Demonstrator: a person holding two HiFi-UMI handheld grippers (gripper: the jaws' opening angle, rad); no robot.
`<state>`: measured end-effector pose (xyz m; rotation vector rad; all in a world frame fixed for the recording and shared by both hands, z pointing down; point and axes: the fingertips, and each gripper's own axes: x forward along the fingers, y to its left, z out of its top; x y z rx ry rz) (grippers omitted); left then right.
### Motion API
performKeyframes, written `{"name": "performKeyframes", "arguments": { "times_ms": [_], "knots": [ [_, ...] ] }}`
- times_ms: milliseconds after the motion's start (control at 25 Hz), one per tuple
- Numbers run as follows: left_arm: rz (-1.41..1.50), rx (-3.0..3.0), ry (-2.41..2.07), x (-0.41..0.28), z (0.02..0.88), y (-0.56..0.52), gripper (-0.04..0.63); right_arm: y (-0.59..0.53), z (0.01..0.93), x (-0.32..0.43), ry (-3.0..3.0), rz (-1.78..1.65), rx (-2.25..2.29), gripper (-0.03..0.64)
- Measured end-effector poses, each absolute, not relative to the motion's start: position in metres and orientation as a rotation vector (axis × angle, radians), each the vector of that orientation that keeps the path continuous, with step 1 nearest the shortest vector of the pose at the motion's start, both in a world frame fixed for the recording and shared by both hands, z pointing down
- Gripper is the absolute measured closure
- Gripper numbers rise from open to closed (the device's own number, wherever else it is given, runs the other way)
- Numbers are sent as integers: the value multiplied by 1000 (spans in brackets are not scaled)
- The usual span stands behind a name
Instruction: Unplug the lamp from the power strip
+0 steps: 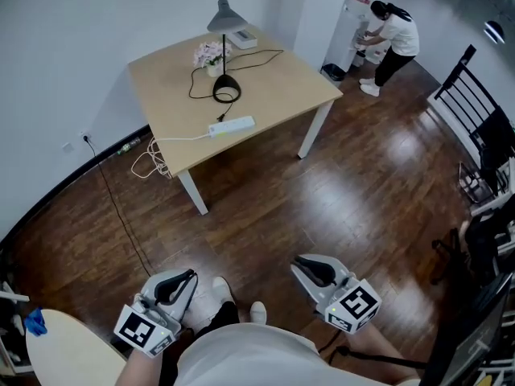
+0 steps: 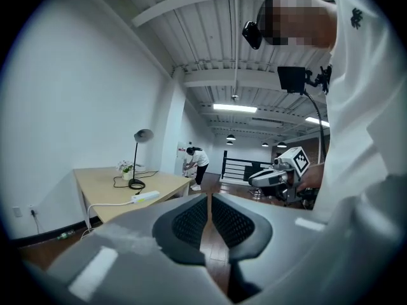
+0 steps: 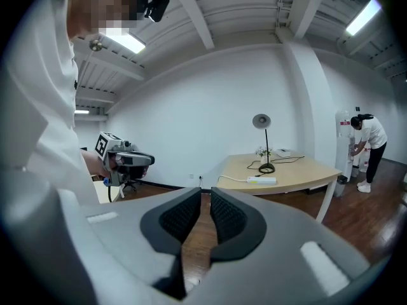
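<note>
One lamp (image 1: pixel 224 53), plug (image 1: pixel 221 121) indistinct.

**Wood, plastic and sheen**

We see a glossy dark wood floor (image 1: pixel 338 199) across the lower half of the head view, throwing back light. The table (image 1: pixel 273 79) at upper centre has a pale, matt wooden top. On it, the power strip (image 1: pixel 232 125) looks like smooth white plastic, and the lamp (image 1: pixel 226 18) shade is dull grey. The left gripper (image 2: pixel 208 197) and right gripper (image 3: pixel 205 194) show matt grey shells and black ribbed pads.

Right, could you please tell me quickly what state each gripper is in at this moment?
Left gripper: closed, holding nothing.
Right gripper: closed, holding nothing.
</note>
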<state>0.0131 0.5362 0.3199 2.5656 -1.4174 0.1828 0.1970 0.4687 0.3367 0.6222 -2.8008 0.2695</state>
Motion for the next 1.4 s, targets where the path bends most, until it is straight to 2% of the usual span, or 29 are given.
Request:
{"name": "performKeyframes", "arguments": {
  "times_ms": [200,560,1400],
  "knots": [
    [170,2572,-1402,44,313,567,569,503,334,226,-2819,261,608,574],
    [198,2597,-1406,74,311,595,569,531,315,241,-2856,200,555,522],
    [201,2568,-1453,80,316,617,568,562,288,242,-2913,112,490,518]
  ]
}}
